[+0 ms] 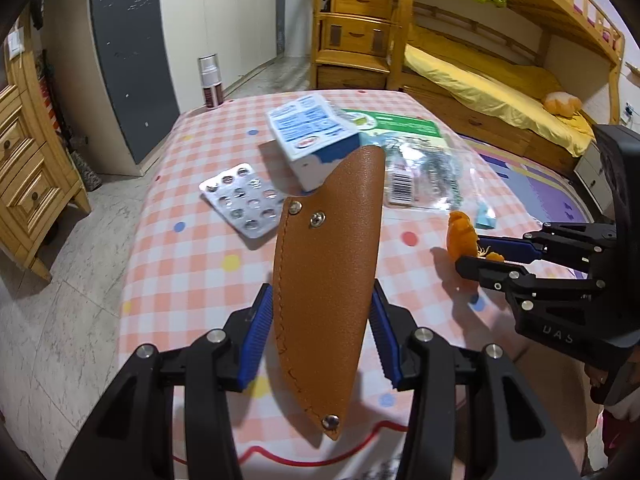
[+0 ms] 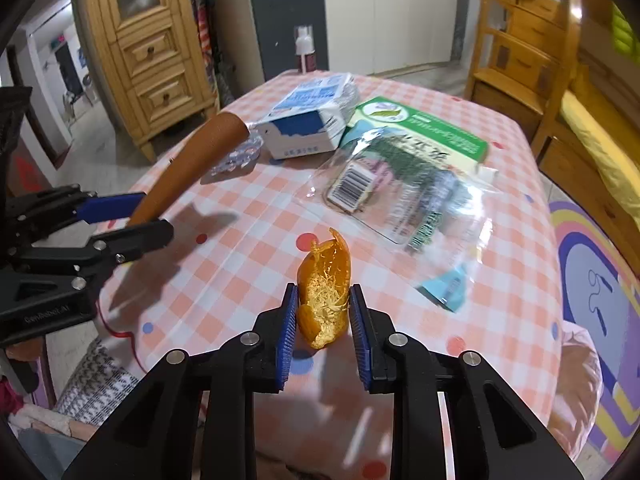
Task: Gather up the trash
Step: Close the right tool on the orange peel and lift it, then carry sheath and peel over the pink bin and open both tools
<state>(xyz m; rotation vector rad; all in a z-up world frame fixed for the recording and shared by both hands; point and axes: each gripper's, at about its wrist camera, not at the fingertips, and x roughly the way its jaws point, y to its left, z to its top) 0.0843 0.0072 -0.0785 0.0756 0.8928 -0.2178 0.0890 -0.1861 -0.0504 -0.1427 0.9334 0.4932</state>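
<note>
Above the checked table (image 1: 192,264), L gripper (image 1: 322,336) clamps a leather sheath (image 1: 326,264); R gripper (image 2: 323,332) pinches an orange peel (image 2: 326,296). Risk: peel is soft and may slip out; sheath grip is low and may pivot.

A wooden bunk bed (image 1: 520,80) with yellow bedding stands beside wooden drawers (image 1: 356,20). The floor (image 1: 60,320) is pale tile. A grey door (image 1: 128,60) stands behind.

Black tongs (image 1: 322,340), ribbed blue pads (image 1: 256,340)
</note>
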